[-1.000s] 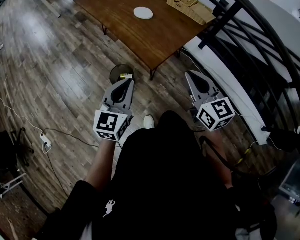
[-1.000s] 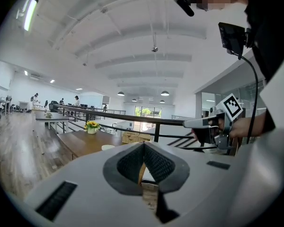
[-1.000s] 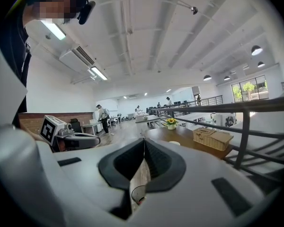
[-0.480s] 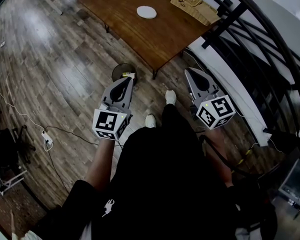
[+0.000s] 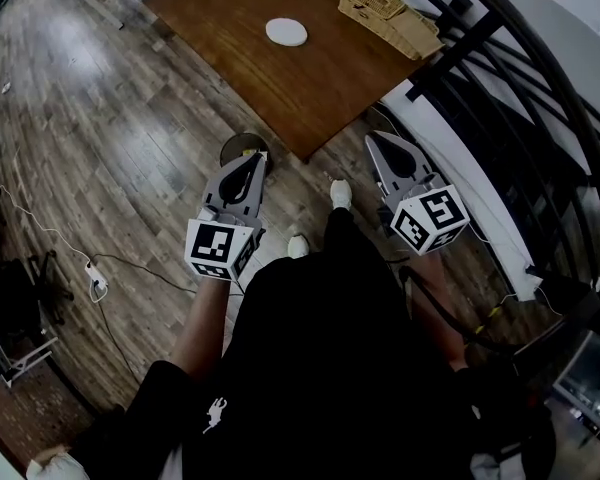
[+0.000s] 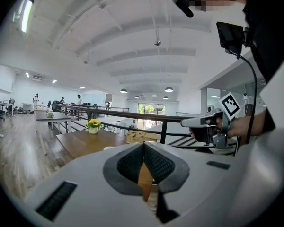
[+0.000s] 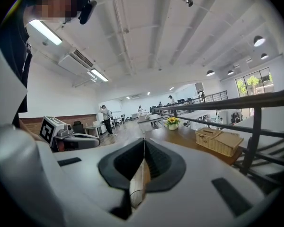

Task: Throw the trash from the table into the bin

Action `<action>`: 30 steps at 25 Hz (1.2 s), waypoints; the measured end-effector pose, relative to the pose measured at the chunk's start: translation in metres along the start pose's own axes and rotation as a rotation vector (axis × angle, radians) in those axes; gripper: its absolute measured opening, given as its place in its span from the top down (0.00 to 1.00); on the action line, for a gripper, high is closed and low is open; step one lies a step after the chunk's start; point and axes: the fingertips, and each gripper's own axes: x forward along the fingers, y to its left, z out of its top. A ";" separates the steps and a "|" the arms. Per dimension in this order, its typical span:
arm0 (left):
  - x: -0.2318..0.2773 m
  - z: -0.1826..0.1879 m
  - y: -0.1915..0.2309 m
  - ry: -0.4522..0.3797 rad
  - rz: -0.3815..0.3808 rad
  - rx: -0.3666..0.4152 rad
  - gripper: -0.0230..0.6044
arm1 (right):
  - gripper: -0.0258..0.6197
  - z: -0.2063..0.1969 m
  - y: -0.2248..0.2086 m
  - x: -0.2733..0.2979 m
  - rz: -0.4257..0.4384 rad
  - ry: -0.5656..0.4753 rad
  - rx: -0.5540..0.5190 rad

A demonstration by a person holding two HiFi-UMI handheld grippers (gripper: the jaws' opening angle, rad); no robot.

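Near the table (image 5: 230,28), left gripper (image 5: 259,157) and right gripper (image 5: 372,137) fingers meet, empty

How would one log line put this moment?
left gripper: shut, empty | right gripper: shut, empty | bin: beside table corner | white disc: on table
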 end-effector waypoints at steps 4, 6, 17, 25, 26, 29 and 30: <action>0.036 0.005 0.001 0.007 0.009 0.001 0.95 | 0.94 0.008 -0.031 0.019 0.026 0.006 -0.003; 0.057 0.008 0.004 0.013 0.016 0.000 0.95 | 0.94 0.011 -0.049 0.031 0.038 0.013 -0.003; 0.143 0.017 0.016 0.045 0.103 -0.015 0.95 | 0.94 0.023 -0.129 0.094 0.147 0.060 -0.030; 0.181 0.010 0.025 0.078 0.197 -0.035 0.95 | 0.94 0.022 -0.165 0.122 0.244 0.092 -0.025; 0.184 0.010 0.025 0.077 0.209 -0.041 0.95 | 0.94 0.020 -0.168 0.125 0.258 0.099 -0.025; 0.192 0.012 0.026 0.073 0.235 -0.048 0.95 | 0.94 0.012 -0.177 0.136 0.292 0.123 -0.030; 0.196 0.011 0.026 0.075 0.240 -0.048 0.95 | 0.94 0.008 -0.179 0.140 0.306 0.132 -0.033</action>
